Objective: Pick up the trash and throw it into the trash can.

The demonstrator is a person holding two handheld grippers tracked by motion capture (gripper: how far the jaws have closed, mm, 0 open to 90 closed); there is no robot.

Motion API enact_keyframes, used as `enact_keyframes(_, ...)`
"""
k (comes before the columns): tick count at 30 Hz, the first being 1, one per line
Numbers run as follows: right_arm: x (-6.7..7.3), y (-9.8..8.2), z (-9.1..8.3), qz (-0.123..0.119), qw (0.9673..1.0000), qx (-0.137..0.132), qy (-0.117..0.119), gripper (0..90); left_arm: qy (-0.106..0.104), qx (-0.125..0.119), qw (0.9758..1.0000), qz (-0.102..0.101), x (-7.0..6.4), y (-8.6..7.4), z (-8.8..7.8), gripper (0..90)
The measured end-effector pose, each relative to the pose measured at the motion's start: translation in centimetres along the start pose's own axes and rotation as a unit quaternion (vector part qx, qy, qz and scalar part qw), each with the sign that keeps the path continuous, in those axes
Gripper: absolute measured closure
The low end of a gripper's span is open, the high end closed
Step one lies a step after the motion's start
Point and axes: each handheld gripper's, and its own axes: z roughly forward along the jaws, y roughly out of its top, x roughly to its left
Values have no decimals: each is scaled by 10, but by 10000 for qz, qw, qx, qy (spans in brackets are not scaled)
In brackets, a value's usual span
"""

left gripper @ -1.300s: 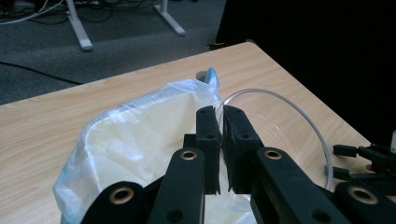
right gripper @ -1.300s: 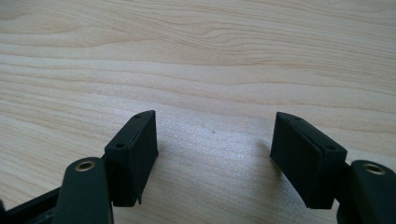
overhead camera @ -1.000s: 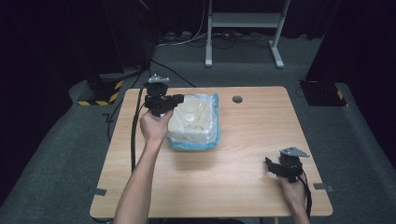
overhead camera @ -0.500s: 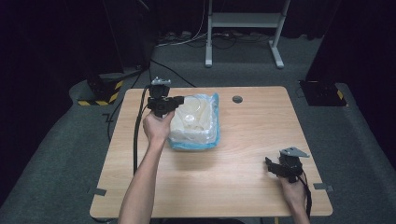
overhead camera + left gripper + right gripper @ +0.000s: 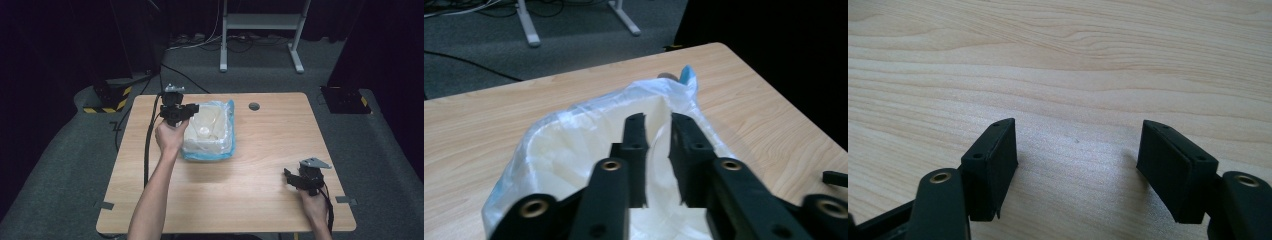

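A whitish tub wrapped in a clear plastic bag with blue edges (image 5: 209, 131) sits left of centre on the wooden table (image 5: 260, 150). My left gripper (image 5: 191, 109) is at the bag's left rim. In the left gripper view its jaws (image 5: 658, 122) have just been opening and stand a little apart. The bag's thin plastic (image 5: 574, 135) shows loose in the gap, and the pads are not pressing on it. My right gripper (image 5: 291, 176) rests near the table's front right, open (image 5: 1078, 145) over bare wood with nothing between its fingers.
A small round grey cap (image 5: 254, 106) is set in the table behind the bag. A black cable (image 5: 148, 145) trails off the left edge. On the floor are a white stand's legs (image 5: 260, 35) and a black-and-yellow striped base (image 5: 107, 102).
The left hand has shifted only slightly at the bag's left rim. The bag and the right hand have stayed in place.
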Motion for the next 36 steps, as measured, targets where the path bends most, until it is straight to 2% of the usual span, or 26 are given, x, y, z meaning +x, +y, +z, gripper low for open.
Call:
enact_keyframes(4,0,0,0,5,10000,-5,0,315,165,87,9998,116,-1,-5,-2,622)
enact_keyframes(7,0,0,0,-1,10000,-10,-4,314,100,4,9999,78,-2,-10,-4,570)
enact_keyframes(10,0,0,0,-2,10000,-2,-12,315,244,-26,9996,158,-4,-12,-6,533)
enact_keyframes(12,0,0,0,14,10000,6,-11,313,233,-25,9995,221,-6,-13,-7,512)
enact_keyframes(14,0,0,0,28,10000,3,-7,311,199,-84,9995,249,-8,-15,-8,501)
enact_keyframes(25,0,0,0,45,10000,17,-7,307,395,-139,9982,429,-11,-33,-23,474)
enact_keyframes(30,0,1,1,56,10000,19,-7,305,448,-253,9978,424,-11,-40,-32,475)
enact_keyframes(36,0,1,1,67,10000,18,-1,305,456,-215,9979,397,-11,-51,-37,472)
